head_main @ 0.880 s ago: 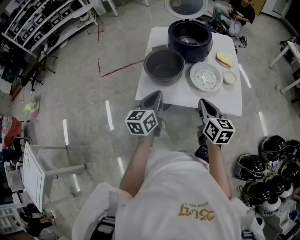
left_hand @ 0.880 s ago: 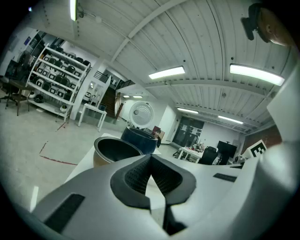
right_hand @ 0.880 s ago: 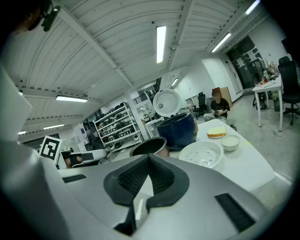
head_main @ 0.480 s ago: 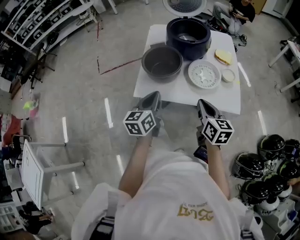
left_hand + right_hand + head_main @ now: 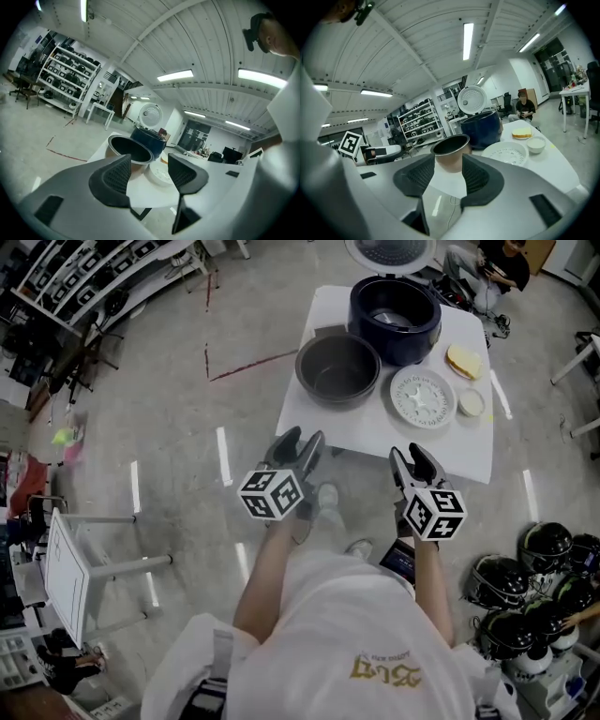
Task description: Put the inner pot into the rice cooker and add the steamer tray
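On the white table [image 5: 375,432] stand the grey inner pot [image 5: 337,367] at the left, the dark blue rice cooker [image 5: 395,307] behind it with its lid [image 5: 389,251] raised, and the white steamer tray [image 5: 423,397] at the right. The pot [image 5: 129,151], the cooker [image 5: 149,140] and the tray [image 5: 159,172] also show in the left gripper view. Both grippers hang in the air short of the table's near edge. My left gripper [image 5: 300,444] is open and empty. My right gripper [image 5: 413,461] is open and empty too, with the pot [image 5: 451,152] seen beyond its jaws.
A yellow sponge [image 5: 463,360] and a small white bowl [image 5: 471,403] lie at the table's right. Several helmets [image 5: 534,568] sit on the floor at the right. A seated person [image 5: 487,268] is behind the table. Shelving [image 5: 84,277] stands far left.
The view has shifted so the table sits a little to the right and lower. Both grippers have kept their pose, open and short of the table.
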`<state>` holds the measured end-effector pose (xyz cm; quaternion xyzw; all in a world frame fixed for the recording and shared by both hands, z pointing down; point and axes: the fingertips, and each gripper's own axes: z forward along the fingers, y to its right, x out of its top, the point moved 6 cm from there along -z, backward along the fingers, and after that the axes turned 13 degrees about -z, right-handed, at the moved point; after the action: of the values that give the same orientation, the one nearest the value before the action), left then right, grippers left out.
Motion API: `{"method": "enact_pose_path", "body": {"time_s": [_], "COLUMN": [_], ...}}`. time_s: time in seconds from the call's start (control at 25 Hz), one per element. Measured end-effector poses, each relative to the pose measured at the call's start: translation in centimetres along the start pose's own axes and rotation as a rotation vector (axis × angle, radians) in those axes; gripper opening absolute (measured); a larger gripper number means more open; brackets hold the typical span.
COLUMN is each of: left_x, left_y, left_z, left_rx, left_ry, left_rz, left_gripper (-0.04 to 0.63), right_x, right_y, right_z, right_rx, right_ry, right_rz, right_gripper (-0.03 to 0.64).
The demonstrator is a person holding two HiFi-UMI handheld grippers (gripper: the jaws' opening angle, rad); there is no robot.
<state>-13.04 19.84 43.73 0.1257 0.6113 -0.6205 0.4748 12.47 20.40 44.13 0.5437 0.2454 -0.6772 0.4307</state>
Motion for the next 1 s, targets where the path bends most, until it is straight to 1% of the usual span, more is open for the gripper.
{"method": "enact_pose_path", "body": {"time_s": [0.16, 0.32, 0.6, 0.76, 0.88, 1.0], "left_x": [0.6, 1.6, 5.1, 7.2, 8.1, 8.5], "left_y": [-1.7, -3.4, -8.2, -10.9, -12.4, -13.8], "left_z": [0.9, 3.1, 7.3, 9.6, 11.7, 13.8], "left_rx": [0.013, 0.013, 0.025, 0.021, 0.011, -0.001], "left_ry": [-0.012, -0.028, -0.044, -0.056, -0.076, -0.114], "left_rz": [-0.029, -0.047, -0.089, -0.122, -0.137, -0.150], "left_gripper": [0.239, 0.233, 0.224, 0.224, 0.224, 0.222], "right_x": [0.6, 0.5, 0.8, 1.3, 1.3, 0.9], "right_y": [-0.2, 0.2, 1.4, 1.8, 2.6, 3.3], "right_z": [1.8, 4.0, 9.8, 13.2, 15.5, 17.4], "right_rx": [0.008, 0.003, -0.017, -0.039, -0.067, -0.096], "right_ry": [-0.015, -0.049, -0.086, -0.104, -0.121, -0.143], "right_rz": [-0.007, 0.013, 0.118, 0.155, 0.182, 0.212], "right_gripper": [0.196, 0.196, 0.196, 0.196, 0.199, 0.199]}}
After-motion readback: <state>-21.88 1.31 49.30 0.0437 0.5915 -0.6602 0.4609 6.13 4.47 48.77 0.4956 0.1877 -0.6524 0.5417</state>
